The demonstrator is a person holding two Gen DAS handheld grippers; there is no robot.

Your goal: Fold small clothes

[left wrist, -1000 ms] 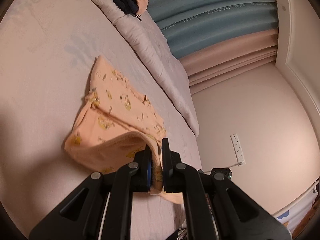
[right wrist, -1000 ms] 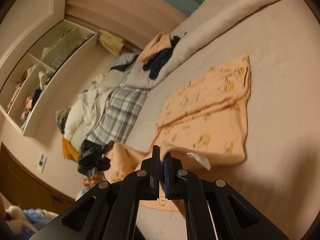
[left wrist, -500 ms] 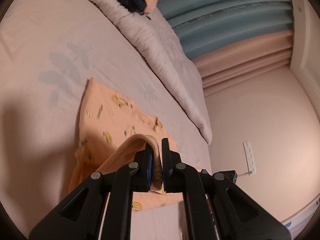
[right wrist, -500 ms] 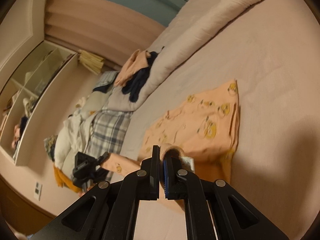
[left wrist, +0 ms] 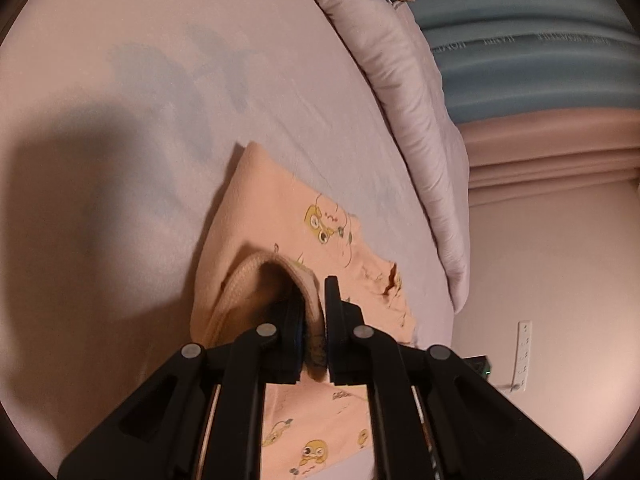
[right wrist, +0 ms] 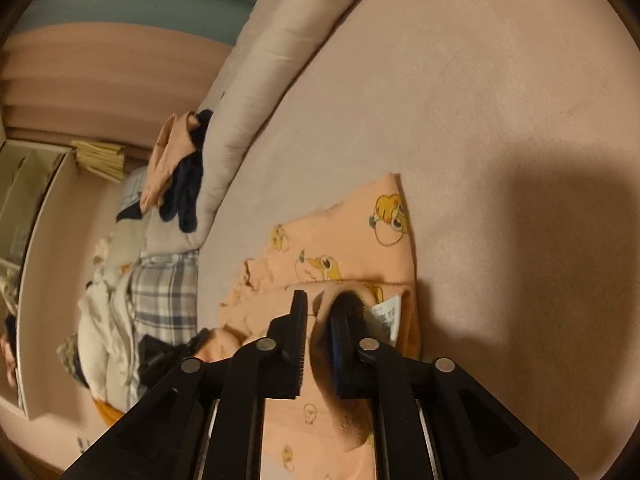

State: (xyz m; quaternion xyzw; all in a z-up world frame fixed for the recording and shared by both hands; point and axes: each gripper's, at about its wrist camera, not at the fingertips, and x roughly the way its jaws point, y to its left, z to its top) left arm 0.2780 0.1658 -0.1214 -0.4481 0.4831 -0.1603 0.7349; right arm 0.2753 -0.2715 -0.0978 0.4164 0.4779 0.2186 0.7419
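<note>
Left claw: clenched on the ribbed waistband of the peach garment. The band arches up out of the fingers in a loop and the cloth drops away beneath it. Fingers nearly together, fabric pinched between.

Right claw: a gap shows between the two fingers. The waistband fold lies in that gap, against the right-hand finger; the left-hand finger stands just apart from the cloth. Whether it grips or has let go cannot be told. A white care label sticks out just beside the right-hand finger.

The garment, printed with yellow cartoon figures, lies folded over itself on the bed sheet, its far portion flat, the near portion raised at both claws.

Beyond it, a rolled grey duvet runs along the far side of the bed. Dark and peach clothes are heaped on the duvet's end. A plaid cloth and pale laundry lie past that. A wall socket strip shows in the left wrist view.
</note>
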